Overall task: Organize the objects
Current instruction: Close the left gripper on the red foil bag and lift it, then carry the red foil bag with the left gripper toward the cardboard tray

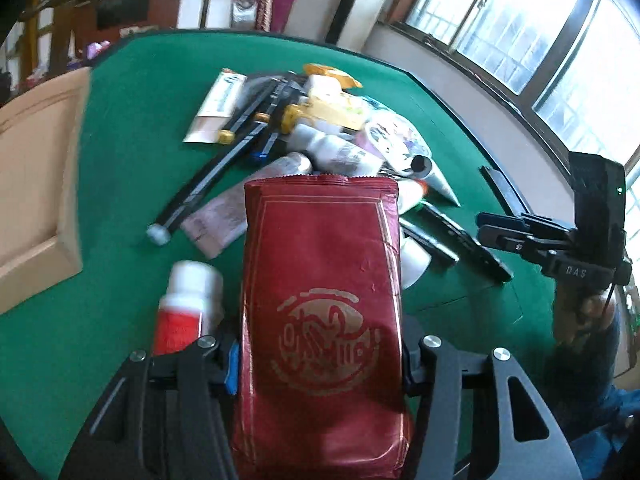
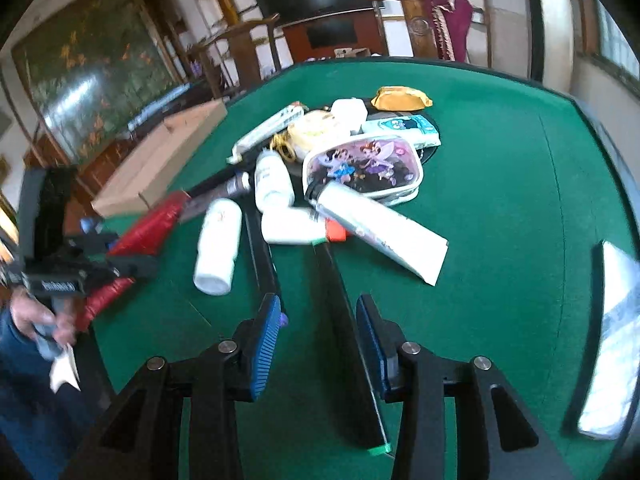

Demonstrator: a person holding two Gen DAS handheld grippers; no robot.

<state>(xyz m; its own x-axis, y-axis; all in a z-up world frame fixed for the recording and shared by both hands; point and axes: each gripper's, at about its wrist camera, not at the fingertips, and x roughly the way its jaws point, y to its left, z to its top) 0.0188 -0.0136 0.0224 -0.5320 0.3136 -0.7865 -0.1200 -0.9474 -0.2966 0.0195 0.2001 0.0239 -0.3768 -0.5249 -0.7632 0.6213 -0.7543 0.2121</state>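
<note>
A dark red foil packet (image 1: 320, 312) with a gold emblem stands upright between my left gripper's (image 1: 322, 360) fingers, which are shut on its lower half. The right wrist view shows the same red packet (image 2: 148, 224) in the left gripper (image 2: 116, 250), low over the table's left side. My right gripper (image 2: 320, 344) hangs open over the green felt. A long black strip (image 2: 348, 344) with a green tip lies between its blue pads, close to the right one. From the left wrist view the right gripper (image 1: 488, 229) hovers at the table's right.
A pile sits mid-table: a cartoon pouch (image 2: 362, 168), white tube (image 2: 384, 232), white bottle (image 2: 218, 248), tissue pack (image 2: 404, 130), yellow packet (image 2: 400, 98). A red-labelled bottle (image 1: 184, 308) lies by my left fingers. A cardboard box (image 1: 36, 184) stands at the left. A shiny flat object (image 2: 612, 340) lies at the right.
</note>
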